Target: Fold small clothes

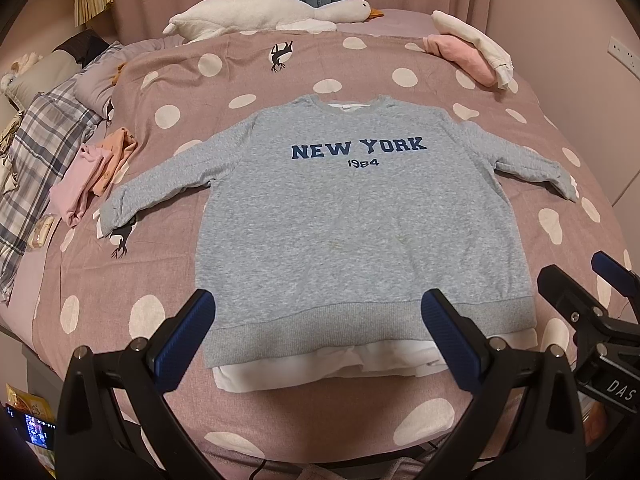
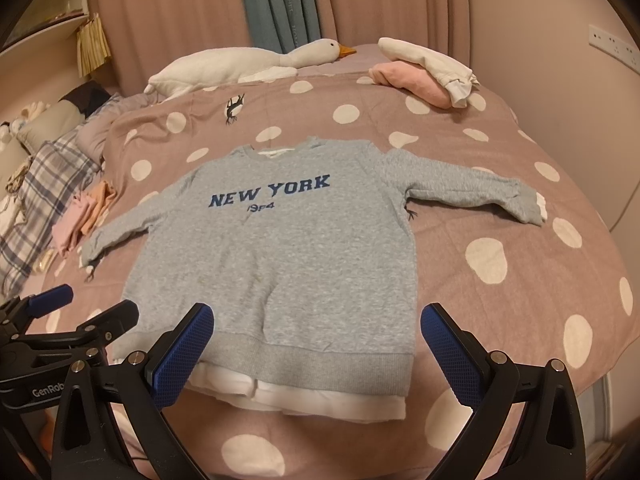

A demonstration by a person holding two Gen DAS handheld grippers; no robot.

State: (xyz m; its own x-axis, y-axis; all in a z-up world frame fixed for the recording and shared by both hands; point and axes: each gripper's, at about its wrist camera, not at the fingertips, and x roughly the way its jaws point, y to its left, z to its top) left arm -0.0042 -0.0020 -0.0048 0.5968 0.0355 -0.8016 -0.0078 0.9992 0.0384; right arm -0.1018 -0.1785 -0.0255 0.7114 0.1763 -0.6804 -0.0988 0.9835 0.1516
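A grey sweatshirt printed "NEW YORK 1984" lies flat and face up on the bed, sleeves spread out to both sides, a white hem showing below its ribbed waistband. It also shows in the right wrist view. My left gripper is open and empty, hovering just above the waistband. My right gripper is open and empty, also just above the waistband. The right gripper shows at the right edge of the left wrist view; the left gripper shows at the left edge of the right wrist view.
The bed has a pink cover with white dots. Folded pink and orange clothes lie at the left. A pink and white pile sits at the far right. A plush goose lies along the far edge. Plaid bedding lies at the left.
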